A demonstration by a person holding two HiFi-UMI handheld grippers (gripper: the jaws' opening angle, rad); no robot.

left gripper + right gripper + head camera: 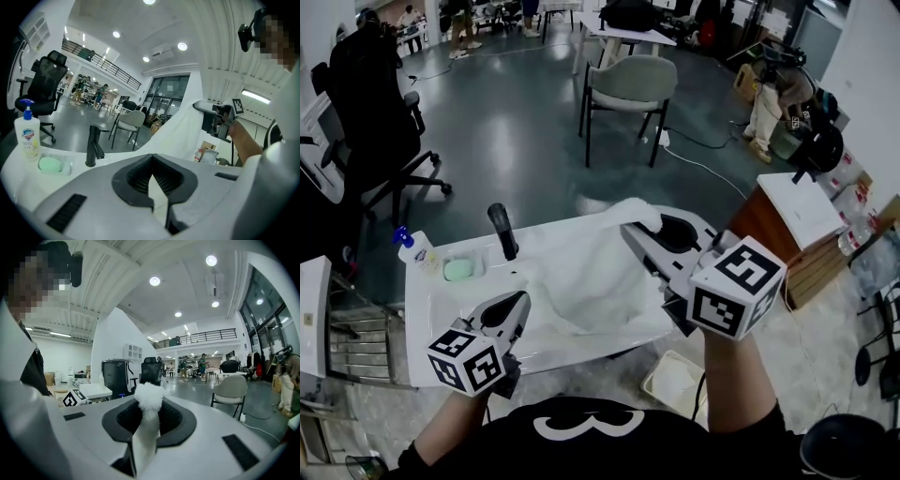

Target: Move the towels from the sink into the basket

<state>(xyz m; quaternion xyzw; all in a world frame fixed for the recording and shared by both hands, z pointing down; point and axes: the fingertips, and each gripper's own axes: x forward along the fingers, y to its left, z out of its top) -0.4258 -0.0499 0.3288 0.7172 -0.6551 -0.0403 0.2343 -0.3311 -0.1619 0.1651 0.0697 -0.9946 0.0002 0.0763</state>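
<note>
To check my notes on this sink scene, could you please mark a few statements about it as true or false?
1. The right gripper is clamped on the fluffy white towel. True.
2. The towel lies folded on the floor. False: it hangs from that gripper down into the white ceramic sink.
3. The tall black faucet stands at the sink's back edge. True.
4. The soap bar in its dish is pink. False: it is pale green.
5. The left gripper holds the white pump bottle with a blue top. False: the bottle stands on the sink's far left corner, apart from that gripper.
</note>
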